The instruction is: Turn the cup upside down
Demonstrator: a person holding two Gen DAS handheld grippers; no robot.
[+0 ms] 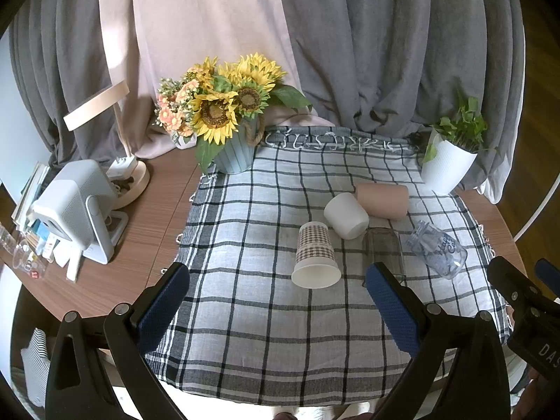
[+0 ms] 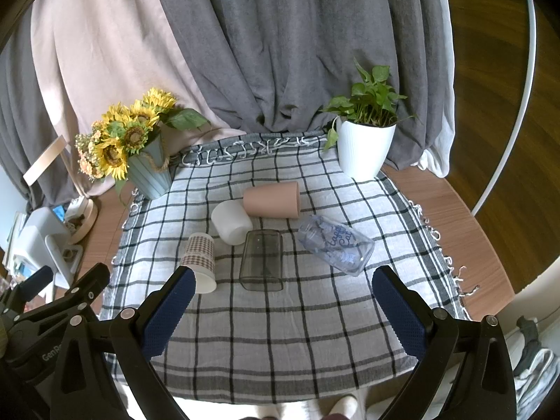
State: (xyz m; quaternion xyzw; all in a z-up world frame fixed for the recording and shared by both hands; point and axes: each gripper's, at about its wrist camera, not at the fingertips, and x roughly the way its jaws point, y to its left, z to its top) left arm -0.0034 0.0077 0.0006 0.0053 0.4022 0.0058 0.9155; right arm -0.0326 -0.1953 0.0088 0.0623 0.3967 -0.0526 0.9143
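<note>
Left gripper [image 1: 278, 302] and right gripper [image 2: 283, 309] are both hanging wide open over the checked cloth [image 2: 280, 332], holding nothing. "GenRo…" is showing on the left body in the right view. Five cups are lying on their sides mid-cloth: houndstooth paper cup [image 1: 315, 255], white cup [image 1: 346, 215], pink cup [image 1: 383, 200], smoky clear cup [image 2: 262, 259], clear printed cup [image 2: 336, 245] with unreadable script. Wooden table [image 1: 147, 224]; grey curtains [image 2: 280, 52] behind; sunflower pot [image 1: 234, 154] and green plant [image 2: 364, 147] standing at the far corners.
</note>
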